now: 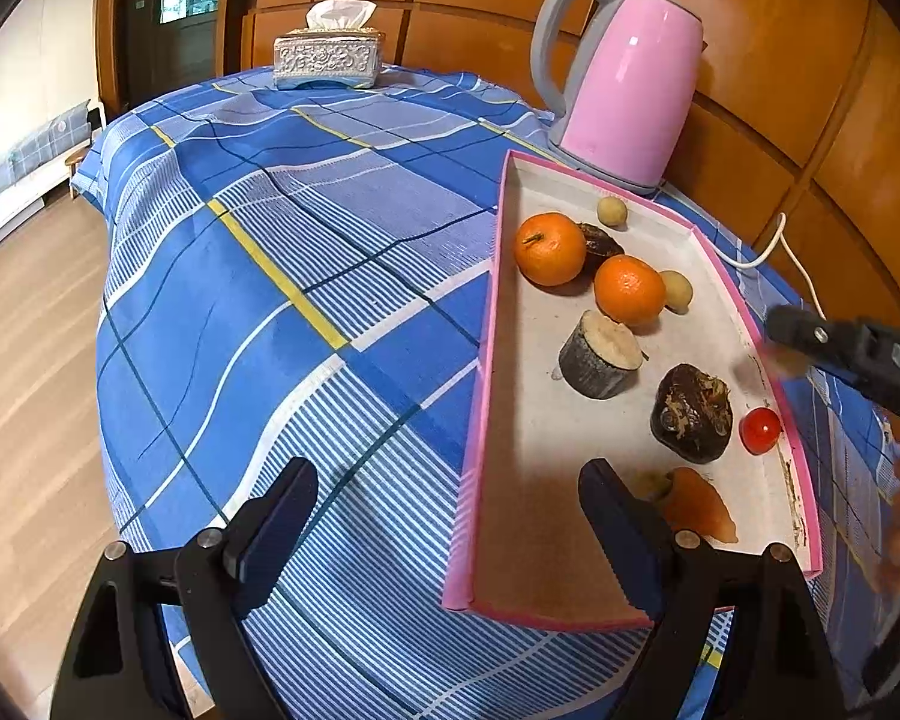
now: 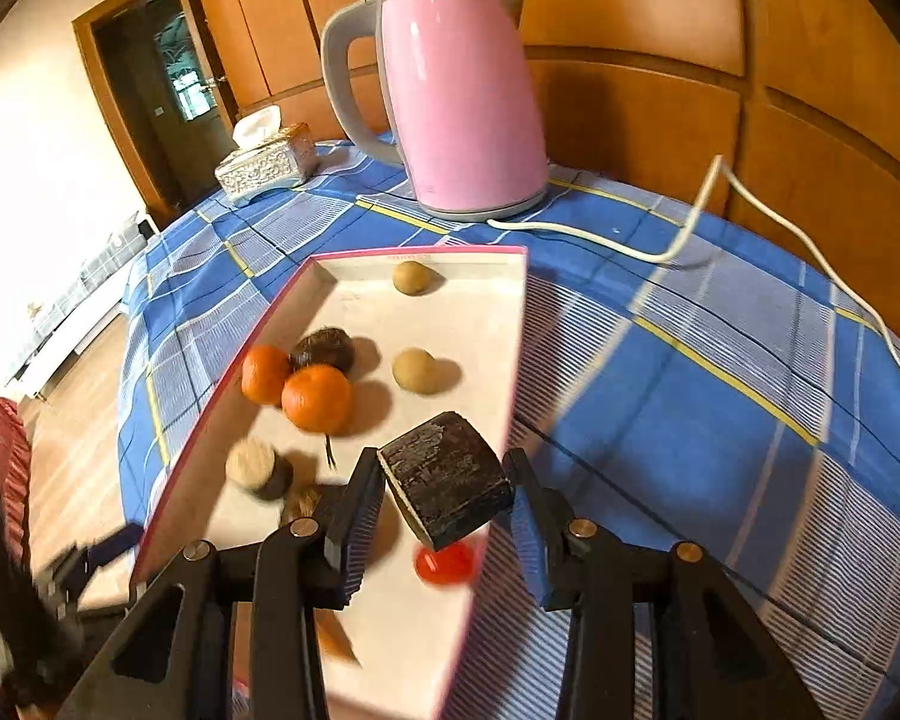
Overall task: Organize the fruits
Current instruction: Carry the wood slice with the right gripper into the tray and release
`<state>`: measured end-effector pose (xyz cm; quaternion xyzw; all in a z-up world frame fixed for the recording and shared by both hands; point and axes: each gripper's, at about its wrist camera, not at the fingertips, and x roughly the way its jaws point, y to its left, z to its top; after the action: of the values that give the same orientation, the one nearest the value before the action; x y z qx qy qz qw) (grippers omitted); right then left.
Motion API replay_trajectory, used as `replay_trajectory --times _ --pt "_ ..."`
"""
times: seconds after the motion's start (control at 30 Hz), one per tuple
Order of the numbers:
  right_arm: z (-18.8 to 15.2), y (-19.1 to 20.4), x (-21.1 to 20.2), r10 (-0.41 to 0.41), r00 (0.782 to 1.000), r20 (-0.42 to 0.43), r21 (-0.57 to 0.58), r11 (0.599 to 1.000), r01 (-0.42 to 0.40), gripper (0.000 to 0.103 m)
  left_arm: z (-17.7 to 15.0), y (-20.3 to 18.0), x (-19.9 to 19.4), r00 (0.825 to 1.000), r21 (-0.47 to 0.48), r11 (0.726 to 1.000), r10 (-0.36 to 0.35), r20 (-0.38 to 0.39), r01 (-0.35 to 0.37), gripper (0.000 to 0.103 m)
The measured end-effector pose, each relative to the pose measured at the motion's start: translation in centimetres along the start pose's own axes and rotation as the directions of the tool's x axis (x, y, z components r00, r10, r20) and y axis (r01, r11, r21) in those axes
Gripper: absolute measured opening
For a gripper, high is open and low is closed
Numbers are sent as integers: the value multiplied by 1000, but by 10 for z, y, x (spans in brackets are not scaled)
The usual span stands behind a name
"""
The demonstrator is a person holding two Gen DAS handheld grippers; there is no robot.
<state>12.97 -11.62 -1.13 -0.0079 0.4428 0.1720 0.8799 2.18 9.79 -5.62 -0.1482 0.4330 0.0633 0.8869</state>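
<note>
The right claw (image 2: 447, 501) is gripping a dark cut chunk (image 2: 447, 495) above the tray (image 2: 510, 324); the left claw (image 1: 450, 534) is gaping empty.

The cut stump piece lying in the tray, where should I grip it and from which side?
Grip the stump piece across its dark curved bark, coming from above: the pale cut face tilts up and its sides are clear. An orange sits just behind, so set the fingers left and right.

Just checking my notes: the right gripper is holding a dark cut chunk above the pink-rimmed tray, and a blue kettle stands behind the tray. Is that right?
One detail is off: the kettle is pink with a grey handle, not blue, as the right wrist view shows. The rest holds: the right gripper holds the dark cut chunk above the pink-rimmed tray, and the kettle stands behind it.
</note>
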Motion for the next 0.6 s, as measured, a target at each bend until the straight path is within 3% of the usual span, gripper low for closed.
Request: replay_trajectory --times 0.13,0.6 --pt "4 3 13 -17 1000 1 39 999 17 60 -1 1 2 1000 -3 1000 2 -7 -2 89" --pt "-21 -20 -18 -86 996 38 110 991 82 60 -6 -8 -5 1000 18 1000 -6 1 6 89"
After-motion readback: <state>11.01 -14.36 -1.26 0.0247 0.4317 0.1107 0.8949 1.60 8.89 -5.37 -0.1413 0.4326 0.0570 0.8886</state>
